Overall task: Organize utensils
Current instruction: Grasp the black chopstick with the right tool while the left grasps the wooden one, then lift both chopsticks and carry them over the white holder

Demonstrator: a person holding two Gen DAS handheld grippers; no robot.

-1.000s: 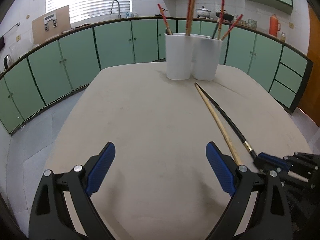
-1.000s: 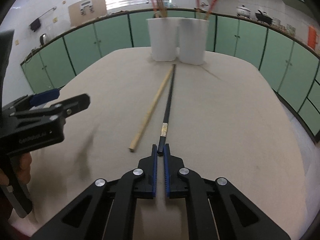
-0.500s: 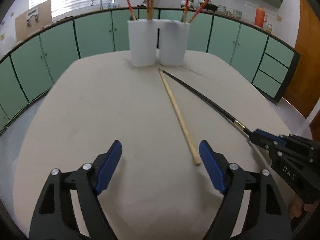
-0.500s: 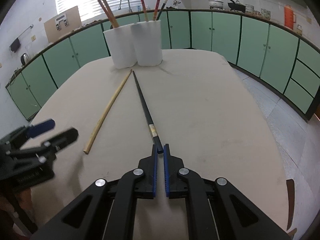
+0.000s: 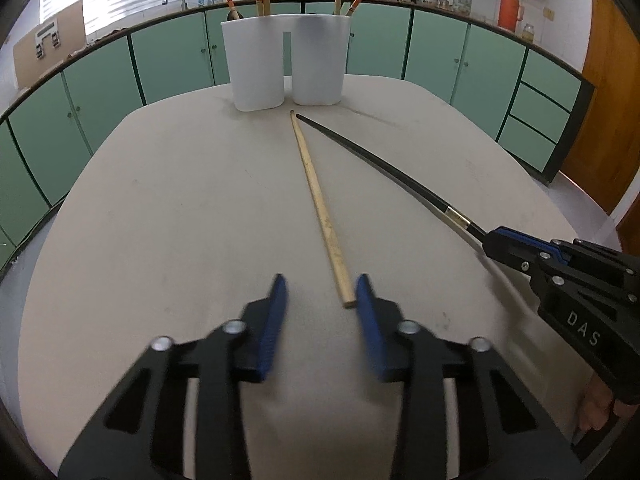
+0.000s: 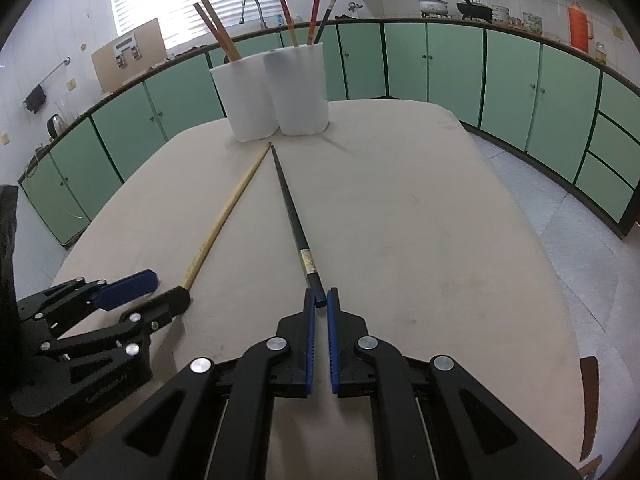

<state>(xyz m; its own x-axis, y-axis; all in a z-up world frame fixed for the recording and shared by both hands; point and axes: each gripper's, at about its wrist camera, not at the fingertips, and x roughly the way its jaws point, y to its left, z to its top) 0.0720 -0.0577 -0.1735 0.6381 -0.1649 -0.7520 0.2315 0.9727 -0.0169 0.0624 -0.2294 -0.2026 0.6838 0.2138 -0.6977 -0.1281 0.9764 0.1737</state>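
Two chopsticks lie on the beige table [image 5: 160,208], their far tips nearly meeting just in front of the twin white holder [image 5: 286,64], which stands near the table's far edge with more chopsticks upright in it. From there the two fan apart toward the near side.

The right gripper [image 6: 321,300] is pinched on the near end of the black chopstick [image 6: 290,210], blue pads pressed against it. The left gripper [image 5: 320,292] is closing, and the butt of the wooden chopstick [image 5: 318,204] sits between its pads [image 5: 276,308], close against the right-hand one; the pads do not yet squeeze it.

The two grippers sit near each other at the near side of the table. To the left of the wooden chopstick the tabletop is bare out to its rounded edge. To the right of the black one it is open too, as far as the edge, with floor and green cabinets [image 6: 512,76] beyond.
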